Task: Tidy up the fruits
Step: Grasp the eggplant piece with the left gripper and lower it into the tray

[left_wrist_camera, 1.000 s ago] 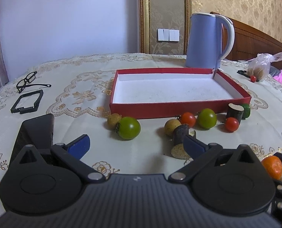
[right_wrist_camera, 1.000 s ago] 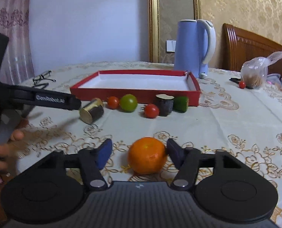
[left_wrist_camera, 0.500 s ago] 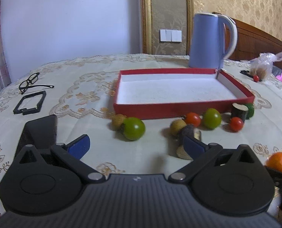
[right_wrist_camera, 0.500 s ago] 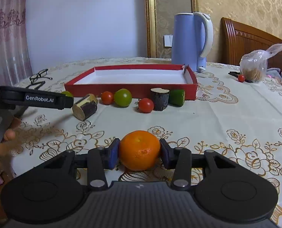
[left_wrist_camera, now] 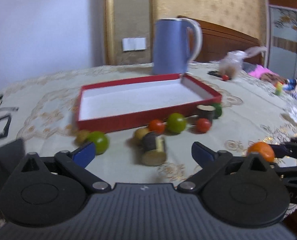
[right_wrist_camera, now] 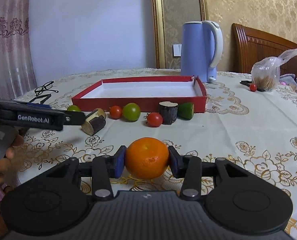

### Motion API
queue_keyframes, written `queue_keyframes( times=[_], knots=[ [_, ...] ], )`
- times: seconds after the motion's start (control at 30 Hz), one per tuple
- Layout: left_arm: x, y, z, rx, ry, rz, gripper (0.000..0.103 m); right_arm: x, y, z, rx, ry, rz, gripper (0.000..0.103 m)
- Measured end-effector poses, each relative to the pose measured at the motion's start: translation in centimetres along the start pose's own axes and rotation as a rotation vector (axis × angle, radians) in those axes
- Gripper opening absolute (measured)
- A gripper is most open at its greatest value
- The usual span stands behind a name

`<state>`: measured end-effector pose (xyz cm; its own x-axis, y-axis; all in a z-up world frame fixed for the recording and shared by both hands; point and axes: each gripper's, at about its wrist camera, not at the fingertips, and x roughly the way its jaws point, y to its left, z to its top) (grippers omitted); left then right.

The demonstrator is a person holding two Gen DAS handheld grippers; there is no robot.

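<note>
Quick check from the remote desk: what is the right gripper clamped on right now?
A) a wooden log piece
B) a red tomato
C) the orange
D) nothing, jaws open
C: in the right wrist view the right gripper has both blue pads pressed against the sides of the orange, while tomatoes and log pieces sit near the red tray.

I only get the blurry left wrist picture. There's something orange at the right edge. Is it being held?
Observer: Yes. In the right wrist view the right gripper is shut on a round orange mandarin, one blue pad on each side.
Operator: Is it lifted?
Observer: I cannot tell; it sits low over the embroidered cream tablecloth.
Operator: What is that lump beside the red tray?
Observer: A short bark-covered wooden log standing upright, with a cut green lime half beside it, before the shallow red cardboard tray.
</note>
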<state>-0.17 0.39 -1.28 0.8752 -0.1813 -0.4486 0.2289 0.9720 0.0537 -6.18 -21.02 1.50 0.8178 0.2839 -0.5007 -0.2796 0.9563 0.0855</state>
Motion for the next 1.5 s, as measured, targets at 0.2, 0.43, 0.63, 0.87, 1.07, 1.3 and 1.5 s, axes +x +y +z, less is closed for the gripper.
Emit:
queue_keyframes(
  times=[0.2, 0.43, 0.63, 0.87, 1.07, 1.3, 1.5],
  knots=[
    [2.5, -1.1, 0.7, 0.018, 0.051, -0.029, 0.077, -0.3, -0.5, -0.2, 0.010, -0.002, -0.003, 0.043],
    [5.0, -0.5, 0.5, -0.040, 0.153, -0.040, 0.032, -0.3, -0.7, -0.4, 0.013, -0.002, 0.000, 0.043],
    [4.7, 0.0, 0.4, -0.056, 0.148, -0.052, 0.030, -0.2, -0.7, -0.4, 0.015, -0.001, -0.001, 0.043],
    [3.3, -0.1, 1.1, -0.037, 0.104, -0.025, 0.030, -0.2, -0.7, -0.2, 0.011, -0.008, 0.008, 0.043],
    [3.6, 0.5, 3.2, -0.031, 0.078, 0.028, 0.030, -0.3, -0.8, -0.2, 0.013, -0.009, 0.010, 0.043],
    [7.2, 1.5, 6.6, -0.020, 0.067, 0.125, 0.030, -0.5, -0.9, 0.1, 0.009, -0.021, 0.007, 0.043],
    [12.3, 2.5, 8.4, 0.007, 0.106, 0.243, 0.030, -0.4, -1.2, 0.3, 0.009, -0.020, 0.004, 0.043]
  ],
)
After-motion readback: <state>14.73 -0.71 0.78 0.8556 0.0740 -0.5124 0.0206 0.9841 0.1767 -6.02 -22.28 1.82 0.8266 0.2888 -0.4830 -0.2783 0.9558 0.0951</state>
